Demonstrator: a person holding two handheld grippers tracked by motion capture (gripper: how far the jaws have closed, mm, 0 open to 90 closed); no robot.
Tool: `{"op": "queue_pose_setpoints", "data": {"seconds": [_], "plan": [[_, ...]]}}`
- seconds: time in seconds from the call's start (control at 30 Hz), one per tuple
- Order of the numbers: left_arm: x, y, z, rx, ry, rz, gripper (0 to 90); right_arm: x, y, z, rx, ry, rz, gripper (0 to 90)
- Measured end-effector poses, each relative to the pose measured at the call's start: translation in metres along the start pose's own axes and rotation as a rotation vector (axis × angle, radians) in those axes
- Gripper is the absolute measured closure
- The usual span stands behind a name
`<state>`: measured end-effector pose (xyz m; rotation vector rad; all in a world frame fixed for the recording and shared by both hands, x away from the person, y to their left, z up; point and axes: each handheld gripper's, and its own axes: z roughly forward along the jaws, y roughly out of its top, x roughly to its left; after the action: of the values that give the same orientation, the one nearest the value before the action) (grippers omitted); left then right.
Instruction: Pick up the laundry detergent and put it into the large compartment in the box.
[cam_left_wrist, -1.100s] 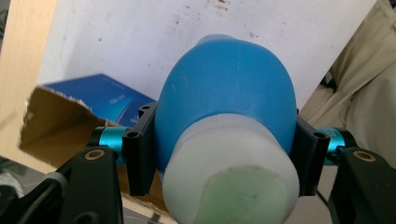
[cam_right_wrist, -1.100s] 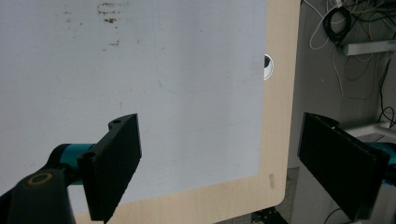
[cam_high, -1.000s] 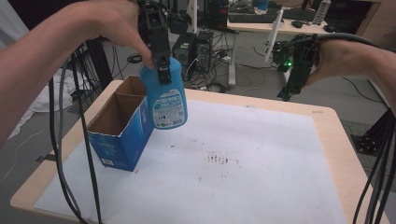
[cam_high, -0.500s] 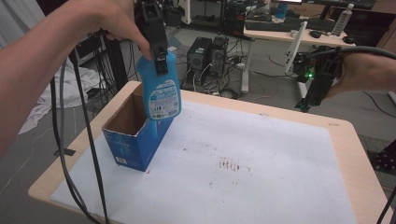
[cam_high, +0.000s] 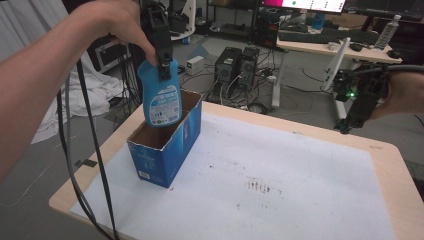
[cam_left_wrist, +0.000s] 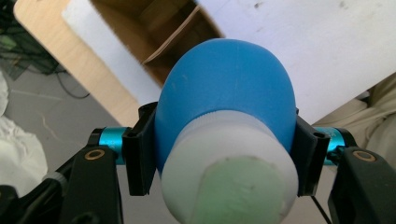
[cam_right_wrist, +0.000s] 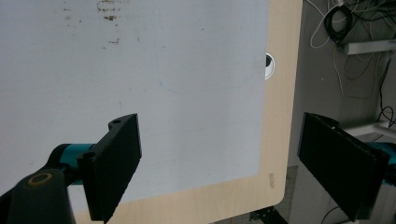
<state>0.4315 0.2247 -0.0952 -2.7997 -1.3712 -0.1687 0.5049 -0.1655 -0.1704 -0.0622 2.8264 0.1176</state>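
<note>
While you look down from the high view, your left gripper (cam_high: 163, 67) has its fingers closed on the neck of the blue bottle (cam_high: 161, 100), which hangs upright over the open cardboard box (cam_high: 167, 137) at the worktop's (cam_high: 310, 165) left end. Your right gripper (cam_high: 357, 107) hovers apart, empty.

From the left gripper view, the fingers (cam_left_wrist: 140, 149) pinch just under the white cap (cam_left_wrist: 233, 172); smooth rigid plastic probably slips, so hold below that shoulder.

From the right gripper view, the fingers (cam_right_wrist: 116, 163) gape wide over bare worktop.
</note>
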Motion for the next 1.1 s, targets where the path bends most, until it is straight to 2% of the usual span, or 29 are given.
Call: {"op": "queue_pose_setpoints", "data": {"seconds": [0.2,0.63,0.87,1.0,1.1], "plan": [[0.008,-0.006,0.004,0.011,-0.004,-0.011,37.9,0.001,0.002,0.002,0.003,0.001,-0.005,12.8],[0.003,-0.002,0.016,0.020,0.005,0.021,37.9,0.002,0.001,0.005,0.008,0.004,0.005,12.8],[0.004,-0.004,0.032,0.027,-0.001,0.039,37.8,0.004,-0.001,0.006,0.006,0.005,0.003,12.8],[0.004,-0.006,0.044,0.022,-0.023,0.039,37.8,0.006,-0.001,0.009,0.001,0.009,-0.003,12.8],[0.003,-0.006,0.054,0.020,-0.018,0.043,37.8,0.007,-0.001,0.010,0.007,0.012,0.003,12.8]]}}
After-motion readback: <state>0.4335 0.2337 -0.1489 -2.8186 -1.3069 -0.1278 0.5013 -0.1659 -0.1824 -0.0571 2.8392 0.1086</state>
